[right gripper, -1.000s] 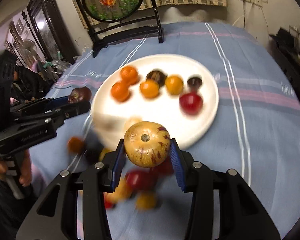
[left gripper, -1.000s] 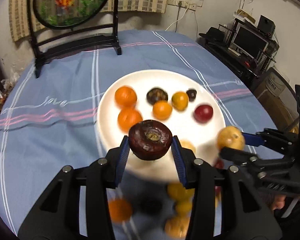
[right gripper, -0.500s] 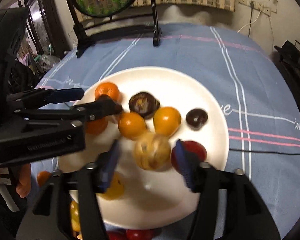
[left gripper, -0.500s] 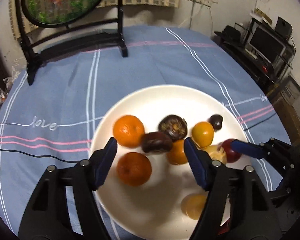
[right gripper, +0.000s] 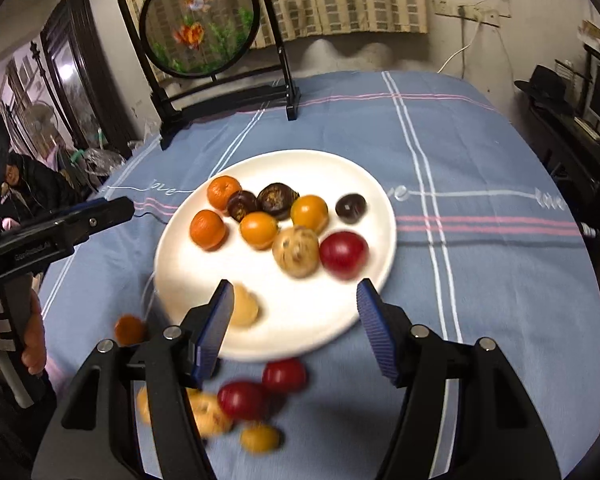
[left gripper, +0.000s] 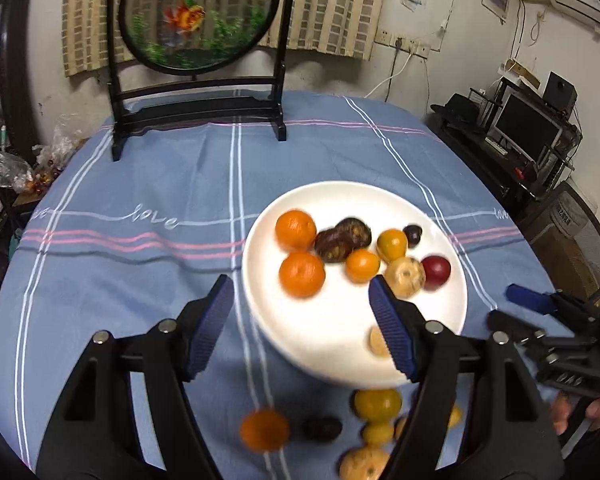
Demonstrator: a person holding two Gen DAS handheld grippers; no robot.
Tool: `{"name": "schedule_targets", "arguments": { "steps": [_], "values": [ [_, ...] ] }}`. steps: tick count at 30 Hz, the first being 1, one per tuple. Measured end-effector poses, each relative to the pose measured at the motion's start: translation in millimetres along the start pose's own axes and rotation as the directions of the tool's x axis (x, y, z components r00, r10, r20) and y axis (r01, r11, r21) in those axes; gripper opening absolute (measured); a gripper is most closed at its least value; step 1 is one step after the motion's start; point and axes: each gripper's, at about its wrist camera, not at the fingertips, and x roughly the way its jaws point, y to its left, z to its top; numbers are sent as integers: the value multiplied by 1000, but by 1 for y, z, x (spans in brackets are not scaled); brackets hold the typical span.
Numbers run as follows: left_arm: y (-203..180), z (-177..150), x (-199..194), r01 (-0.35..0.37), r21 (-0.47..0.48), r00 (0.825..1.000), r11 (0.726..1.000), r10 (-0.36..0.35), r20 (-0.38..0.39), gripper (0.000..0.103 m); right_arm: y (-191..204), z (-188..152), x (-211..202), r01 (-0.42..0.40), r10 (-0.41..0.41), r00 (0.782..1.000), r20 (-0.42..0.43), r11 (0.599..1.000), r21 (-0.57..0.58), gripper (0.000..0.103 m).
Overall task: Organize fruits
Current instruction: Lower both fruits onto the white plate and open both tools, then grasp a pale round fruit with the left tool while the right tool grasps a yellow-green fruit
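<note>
Both tools are spread and empty: the left tool (left gripper: 302,324) and the right tool (right gripper: 294,326) hover at the near edge of the plate (right gripper: 364,184). About ten fruits lie on the plate, including the speckled fruit (right gripper: 296,251) beside the red fruit (right gripper: 343,251). Several loose fruits (right gripper: 242,400) remain on the worktop (right gripper: 480,152) just before the plate. Judged status: roughly half done.

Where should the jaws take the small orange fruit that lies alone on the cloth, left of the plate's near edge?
Grip the orange fruit across its round middle, coming straight down. It lies apart on the blue cloth, with the dark fruit on its right, so set the jaws front and back.
</note>
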Motion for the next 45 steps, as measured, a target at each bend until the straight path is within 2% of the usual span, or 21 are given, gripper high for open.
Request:
{"name": "schedule_targets", "arguments": {
  "steps": [4,9,13,16,25,28,31,32,33,36,41,45],
  "values": [
    [-3,-42,-20,0,14,1000,1000,0,17,75,-8,-28,-19,15,-15,1000,-8,999,46,64],
    [-6,-88,-28,26,1,1000,1000,-26,-15,75,-17,-54,-22,19,-15,999,-35,993,118,64],
    [-5,-111,-37,45,1,998,999,-45,-39,75,-7,-71,-24,13,-7,998,-60,994,107,64],
    [-6,-122,-43,48,7,998,999,-47,-42,75,10,-83,-25,-3,7,997,-73,999,52,64],
    [-7,-147,-53,59,30,996,998,-57,-65,78,23,-100,-8,-23,27,997,-75,998,52,64],
    [-5,-154,-49,59,28,995,998,-57,-84,78,29,-97,5,-38,41,996,-76,999,30,53],
    [-3,-154,-47,70,19,993,997,-68,-93,78,33,-93,22,-18,18,996,-91,1000,2,42],
    [-4,-154,-46,73,19,993,997,-71,-94,78,33,-93,30,3,-4,994,-105,1000,-6,37],
    [-5,-153,-45,77,22,993,997,-74,-95,78,32,-94,35,19,-20,993,-113,1000,-11,28],
    [-11,-154,-40,90,38,991,995,-86,-102,78,29,-95,35,-1,0,993,-116,1000,-8,28],
    [-23,-156,-26,127,63,984,990,-118,-132,78,16,-98,10,-18,21,996,-86,999,40,28],
    [-33,-158,-10,99,87,983,991,-84,-163,78,5,-99,-3,-26,31,997,-64,997,77,28]
  ]
}}
